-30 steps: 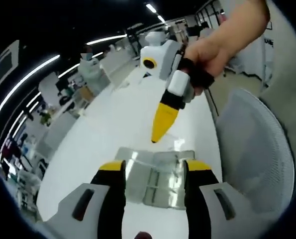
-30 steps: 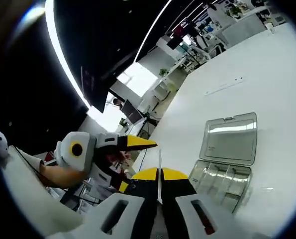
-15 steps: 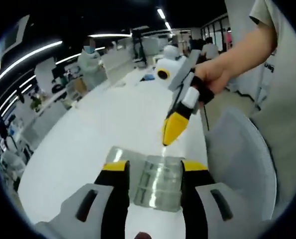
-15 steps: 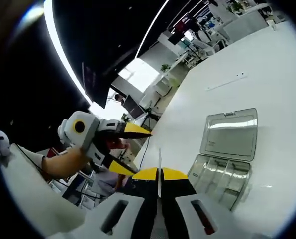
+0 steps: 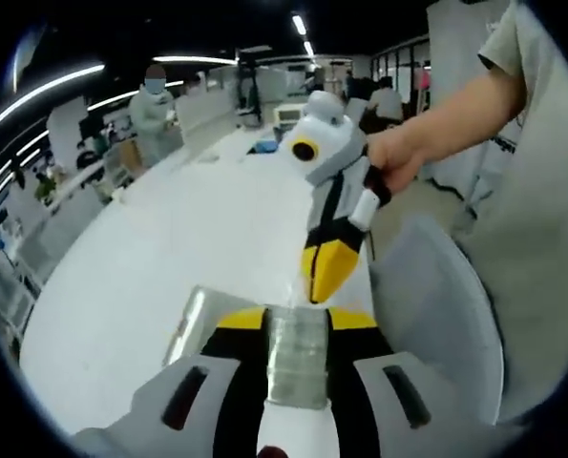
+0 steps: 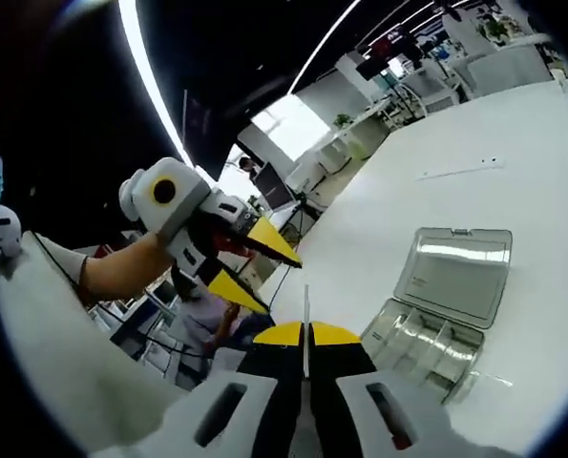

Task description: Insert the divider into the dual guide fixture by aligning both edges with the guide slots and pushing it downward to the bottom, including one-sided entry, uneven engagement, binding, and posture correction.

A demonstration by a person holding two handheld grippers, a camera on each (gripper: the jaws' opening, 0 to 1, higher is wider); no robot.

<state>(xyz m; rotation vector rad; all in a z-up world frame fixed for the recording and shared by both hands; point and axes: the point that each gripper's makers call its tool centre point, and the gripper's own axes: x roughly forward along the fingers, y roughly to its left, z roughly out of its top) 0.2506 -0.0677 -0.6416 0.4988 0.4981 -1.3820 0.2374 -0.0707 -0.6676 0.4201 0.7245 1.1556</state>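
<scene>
A clear plastic box lies on the white table (image 6: 513, 172), its lid (image 6: 460, 277) open flat and its slotted tray (image 6: 425, 348) nearer me. My right gripper (image 6: 305, 332) is shut on a thin pale divider (image 6: 305, 307), seen edge-on between its yellow tips, in the air short of the tray. From the left gripper view, the right gripper (image 5: 324, 277) hangs tips-down just above the tray (image 5: 298, 358). My left gripper (image 5: 298, 320) frames the tray between its jaws. It is in the air, its jaws (image 6: 255, 270) apart and holding nothing.
A grey mesh chair (image 5: 431, 324) stands at the table's right edge. A person's arm (image 5: 455, 105) holds the right gripper. Desks and a standing person (image 5: 155, 105) are far behind. Bare white table (image 5: 198, 229) stretches beyond the box.
The left gripper's jaws have narrowed and its view has swung over the tray. The right gripper, still holding the divider, has come closer above the tray.
</scene>
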